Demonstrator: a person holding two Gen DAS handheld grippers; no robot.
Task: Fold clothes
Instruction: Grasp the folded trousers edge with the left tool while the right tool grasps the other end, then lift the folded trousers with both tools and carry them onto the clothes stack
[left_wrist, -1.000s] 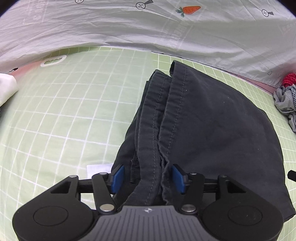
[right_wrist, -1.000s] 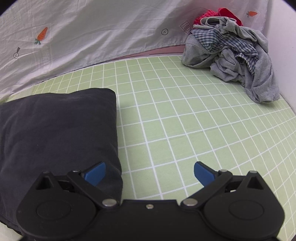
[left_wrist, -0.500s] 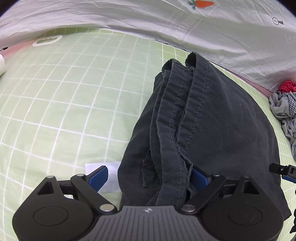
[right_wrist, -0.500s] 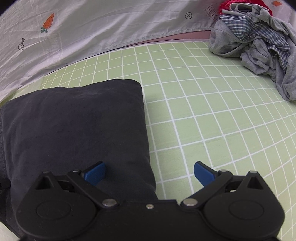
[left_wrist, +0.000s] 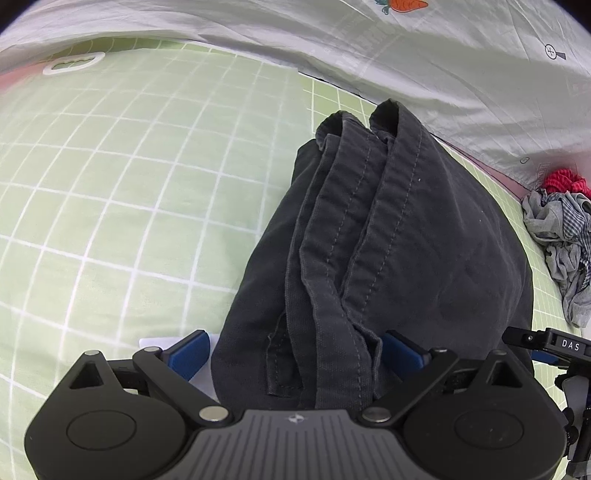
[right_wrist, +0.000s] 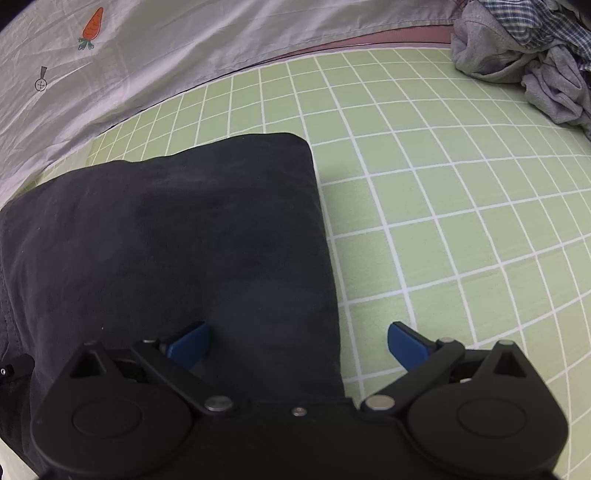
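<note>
A folded dark grey garment (left_wrist: 406, 236) lies on the green checked sheet (left_wrist: 110, 184), its stitched hems stacked along the left edge. My left gripper (left_wrist: 295, 350) is open, its blue fingertips (left_wrist: 190, 352) standing on either side of the near hem end. In the right wrist view the same garment (right_wrist: 166, 240) fills the left half. My right gripper (right_wrist: 297, 341) is open over the garment's near right edge, one fingertip (right_wrist: 190, 341) above the cloth, the other above the sheet (right_wrist: 443, 203).
A pile of unfolded grey, checked and red clothes (left_wrist: 561, 236) lies at the far right, also in the right wrist view (right_wrist: 535, 55). A white carrot-print sheet (left_wrist: 369, 44) bounds the back. A white paper slip (left_wrist: 151, 341) lies under the left fingertip. A white ring (left_wrist: 74, 62) lies far left.
My left gripper has opened from around the hem stack and moved in closer. My right gripper has shifted left over the garment's right edge, staying open.
</note>
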